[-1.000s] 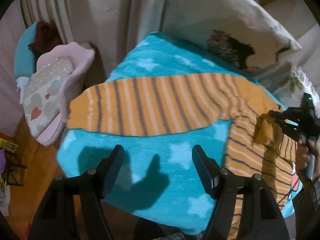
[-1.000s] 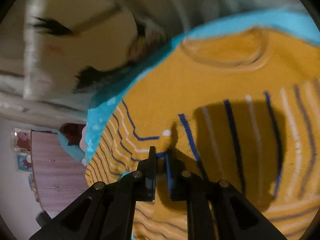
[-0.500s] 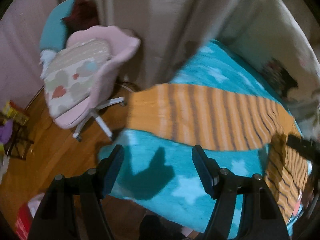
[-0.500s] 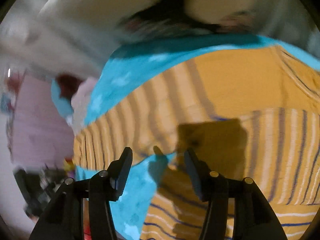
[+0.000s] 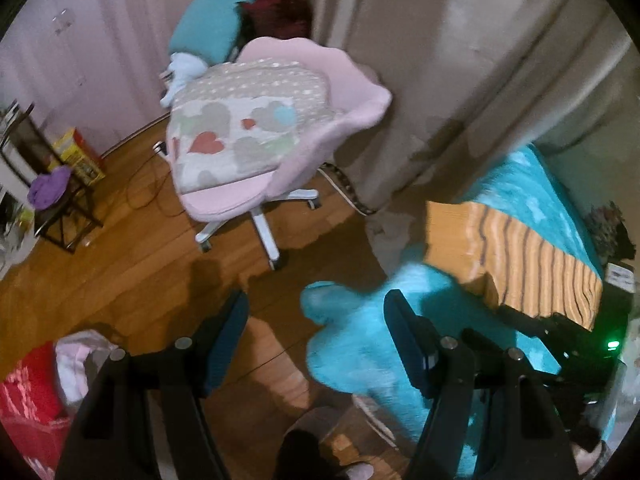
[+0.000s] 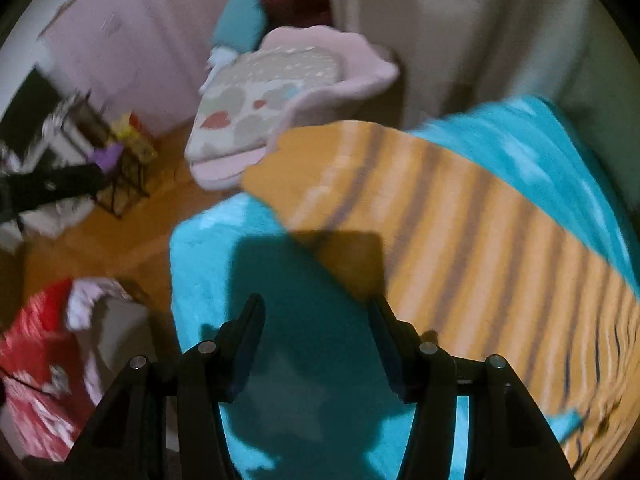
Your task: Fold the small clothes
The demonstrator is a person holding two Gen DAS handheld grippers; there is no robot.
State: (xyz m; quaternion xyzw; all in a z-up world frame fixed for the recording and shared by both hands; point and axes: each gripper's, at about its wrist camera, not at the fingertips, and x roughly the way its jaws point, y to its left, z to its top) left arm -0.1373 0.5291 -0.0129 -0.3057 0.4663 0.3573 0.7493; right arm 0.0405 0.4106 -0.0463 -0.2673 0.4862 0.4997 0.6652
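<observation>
While both claws gape empty, right claw (image 6: 316, 332) over fuzzy turquoise blanket (image 6: 208, 264), ribbed orange striped sleeve (image 6: 460, 216) (blurred), left claw (image 5: 316, 340)

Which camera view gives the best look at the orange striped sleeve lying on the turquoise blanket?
The right wrist view: the orange striped sleeve spans much of the frame across the turquoise blanket, though blurred. The left wrist view shows only its cuff end near the right edge, beside the pink swivel chair.
</observation>
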